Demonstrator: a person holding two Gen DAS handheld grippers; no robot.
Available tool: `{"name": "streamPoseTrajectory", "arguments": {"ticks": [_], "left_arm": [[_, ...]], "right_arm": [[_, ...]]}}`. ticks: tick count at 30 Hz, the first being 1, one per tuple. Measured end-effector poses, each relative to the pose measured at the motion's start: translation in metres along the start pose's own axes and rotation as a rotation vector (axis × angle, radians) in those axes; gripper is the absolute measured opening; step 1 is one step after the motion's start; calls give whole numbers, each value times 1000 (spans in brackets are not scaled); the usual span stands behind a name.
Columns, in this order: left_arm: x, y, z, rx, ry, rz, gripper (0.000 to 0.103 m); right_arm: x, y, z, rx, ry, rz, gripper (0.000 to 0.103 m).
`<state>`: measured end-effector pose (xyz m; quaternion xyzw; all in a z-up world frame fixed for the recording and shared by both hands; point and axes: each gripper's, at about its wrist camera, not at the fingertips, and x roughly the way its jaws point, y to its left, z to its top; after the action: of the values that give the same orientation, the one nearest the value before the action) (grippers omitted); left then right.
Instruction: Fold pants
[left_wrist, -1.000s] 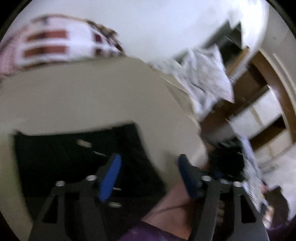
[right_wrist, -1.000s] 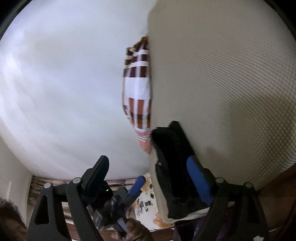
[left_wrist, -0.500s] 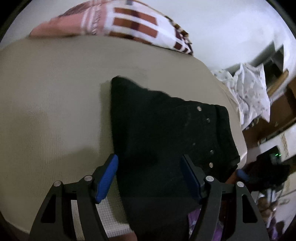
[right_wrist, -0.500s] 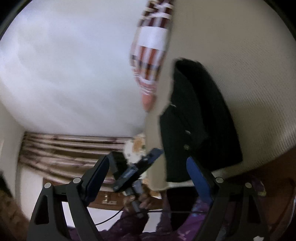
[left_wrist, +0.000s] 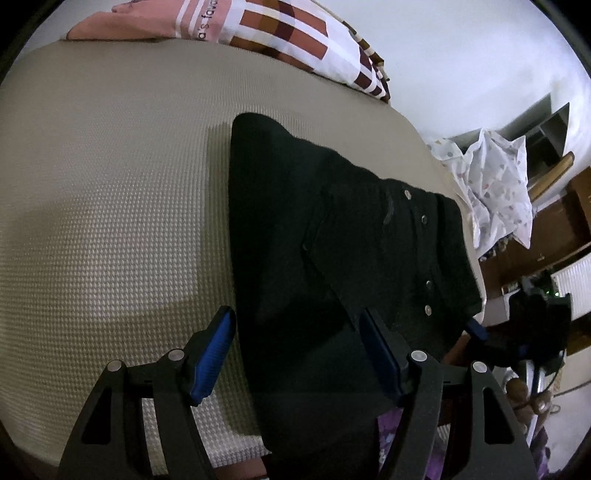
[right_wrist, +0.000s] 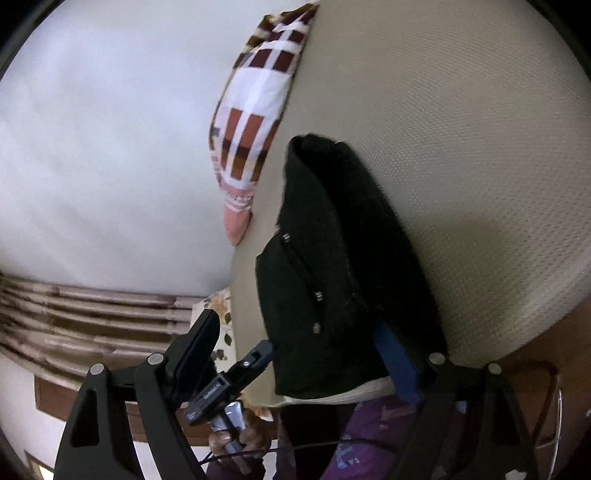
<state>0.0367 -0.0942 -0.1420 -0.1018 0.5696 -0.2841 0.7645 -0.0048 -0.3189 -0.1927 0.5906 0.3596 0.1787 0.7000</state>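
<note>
Black pants (left_wrist: 332, 258) with metal studs lie folded on a beige textured mattress (left_wrist: 110, 221), one end hanging over the near edge. In the right wrist view the pants (right_wrist: 340, 266) show as a folded stack. My left gripper (left_wrist: 299, 354) is open and empty, hovering above the near end of the pants. My right gripper (right_wrist: 299, 354) is open and empty, close over the pants' near end, one blue pad by the fabric. The right gripper also shows in the left wrist view (left_wrist: 532, 332) beyond the mattress edge.
A checked pink, brown and white pillow (left_wrist: 258, 40) lies at the far edge of the mattress, also in the right wrist view (right_wrist: 255, 122). A white dotted cloth (left_wrist: 495, 184) is heaped to the right by wooden furniture. A white wall stands behind.
Both grippers have pulled back and swung, so the folded pants now lie in fuller view on the mattress. Both stay open and empty.
</note>
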Motion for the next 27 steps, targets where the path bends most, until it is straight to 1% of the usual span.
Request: {"name": "streamPoseTrajectory", "arguments": {"ticks": [2, 3, 4, 5, 6, 7, 8, 9, 10, 11, 14, 15, 17, 19, 21, 23, 25, 26, 27], "left_arm": [[0, 1, 0, -9, 10, -13, 70], [-1, 0, 0, -12, 9, -14, 70], [-2, 0, 1, -13, 3, -15, 70], [-3, 0, 1, -14, 0, -15, 70], [-4, 0, 2, -14, -3, -15, 70], [-4, 0, 2, -15, -4, -15, 70], [-5, 1, 2, -18, -4, -14, 70], [-5, 1, 2, -21, -4, -14, 70], [-5, 2, 3, -24, -1, -12, 70], [-5, 2, 3, -26, 1, -9, 70], [-8, 1, 3, -31, 0, -4, 70], [-10, 1, 4, -31, 0, -4, 70], [-14, -2, 4, -22, -2, -3, 70], [-18, -5, 5, -5, -10, 3, 70], [-18, -7, 4, 8, -8, 3, 70], [-13, -9, 4, 17, -1, 13, 70], [-8, -9, 4, 19, 14, 28, 70], [-6, -9, 3, 18, 17, 33, 70], [-5, -9, 3, 19, 17, 32, 70]], "right_arm": [[3, 7, -3, -30, 9, 38, 81], [4, 9, -3, -48, 6, 20, 75], [6, 9, -2, -65, -1, -48, 72], [8, 6, 0, -64, -4, -84, 66], [9, 0, 2, -45, -6, -87, 58], [11, -8, 3, -13, -5, -72, 55], [12, -12, 3, 3, -4, -66, 49], [14, -14, 4, 7, -4, -85, 37], [16, -15, 3, -5, 2, -130, 28], [17, -15, 3, -15, 6, -156, 15], [10, -7, -2, -23, -13, -123, 14], [7, -1, -4, -27, -13, -103, 14], [-4, 9, -11, -5, -9, -35, 14], [-11, 16, -17, -22, -11, -28, 14], [-12, 3, -21, 7, 2, -51, 14], [-5, -28, -18, 82, 9, -72, 14], [-2, -46, -15, 142, 6, -33, 13], [-2, -46, -13, 139, 12, -16, 13], [-3, -42, -12, 114, 20, -24, 14]]}}
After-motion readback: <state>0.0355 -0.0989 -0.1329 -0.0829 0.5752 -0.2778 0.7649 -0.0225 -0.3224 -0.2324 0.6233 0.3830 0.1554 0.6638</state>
